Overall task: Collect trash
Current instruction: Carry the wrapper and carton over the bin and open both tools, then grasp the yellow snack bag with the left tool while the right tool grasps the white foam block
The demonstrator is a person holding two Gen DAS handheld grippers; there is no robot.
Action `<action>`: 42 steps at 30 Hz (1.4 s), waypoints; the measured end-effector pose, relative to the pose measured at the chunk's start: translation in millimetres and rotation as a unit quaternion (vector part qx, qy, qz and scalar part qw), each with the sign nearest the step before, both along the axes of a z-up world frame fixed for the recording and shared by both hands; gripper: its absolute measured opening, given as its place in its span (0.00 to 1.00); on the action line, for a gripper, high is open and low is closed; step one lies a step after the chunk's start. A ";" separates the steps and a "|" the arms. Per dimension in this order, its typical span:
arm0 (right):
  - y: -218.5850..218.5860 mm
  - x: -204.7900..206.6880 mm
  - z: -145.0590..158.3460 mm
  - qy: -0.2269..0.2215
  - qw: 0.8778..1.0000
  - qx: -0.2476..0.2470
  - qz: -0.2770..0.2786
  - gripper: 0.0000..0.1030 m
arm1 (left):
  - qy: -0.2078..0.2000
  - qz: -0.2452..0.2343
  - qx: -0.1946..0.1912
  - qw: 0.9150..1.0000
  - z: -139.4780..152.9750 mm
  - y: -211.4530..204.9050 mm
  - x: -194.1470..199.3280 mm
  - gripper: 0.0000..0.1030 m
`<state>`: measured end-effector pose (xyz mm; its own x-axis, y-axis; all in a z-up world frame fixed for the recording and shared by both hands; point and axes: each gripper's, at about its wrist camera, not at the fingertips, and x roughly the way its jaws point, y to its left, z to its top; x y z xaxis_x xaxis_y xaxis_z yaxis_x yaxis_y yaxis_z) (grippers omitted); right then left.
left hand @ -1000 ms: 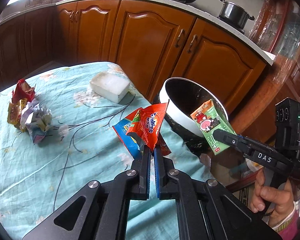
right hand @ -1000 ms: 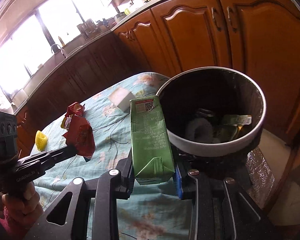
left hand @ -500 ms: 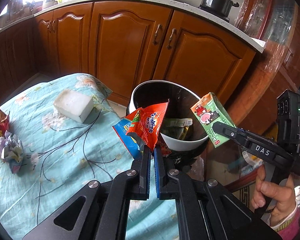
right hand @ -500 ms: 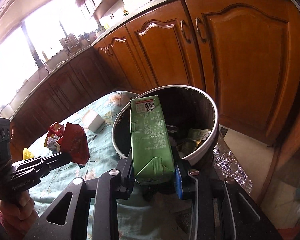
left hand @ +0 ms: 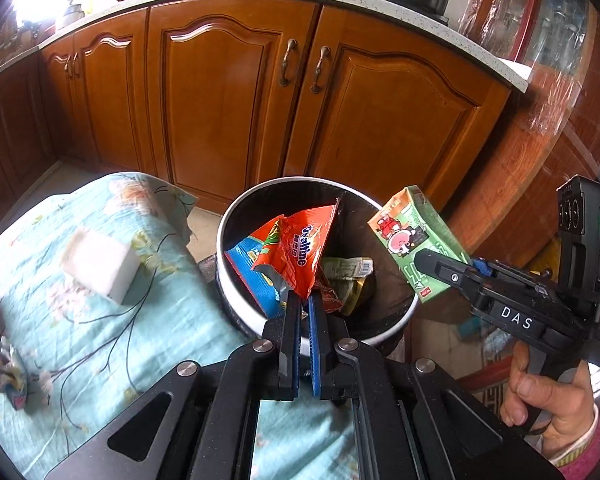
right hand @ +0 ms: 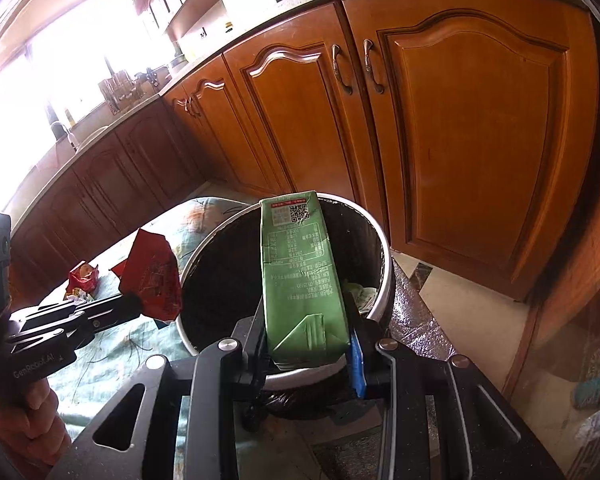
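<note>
My left gripper (left hand: 304, 304) is shut on an orange and blue snack wrapper (left hand: 296, 248) and holds it over the near rim of the round white trash bin (left hand: 236, 300), which has wrappers inside. My right gripper (right hand: 308, 340) is shut on a green drink carton (right hand: 300, 276) and holds it above the bin (right hand: 384, 280). The carton also shows in the left wrist view (left hand: 416, 240), over the bin's right rim. The left gripper with its red wrapper (right hand: 152, 280) shows at the left of the right wrist view.
A table with a teal flowered cloth (left hand: 60, 360) lies left of the bin. On it are a white block (left hand: 100, 264) and crumpled wrappers (left hand: 0, 368), also in the right wrist view (right hand: 82, 278). Wooden kitchen cabinets (left hand: 228, 92) stand behind the bin.
Both grippers have moved from over the table to over the bin, each still holding its piece of trash. The bin now sits directly under the wrapper and the carton.
</note>
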<state>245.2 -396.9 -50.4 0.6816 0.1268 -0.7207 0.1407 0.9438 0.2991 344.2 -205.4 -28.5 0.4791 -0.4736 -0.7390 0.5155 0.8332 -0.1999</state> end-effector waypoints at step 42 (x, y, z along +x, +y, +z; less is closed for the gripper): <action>48.8 -13.3 2.5 -0.053 0.995 0.081 0.021 0.98 | 0.017 0.136 -0.048 0.989 -16.6 104.5 -54.1 0.54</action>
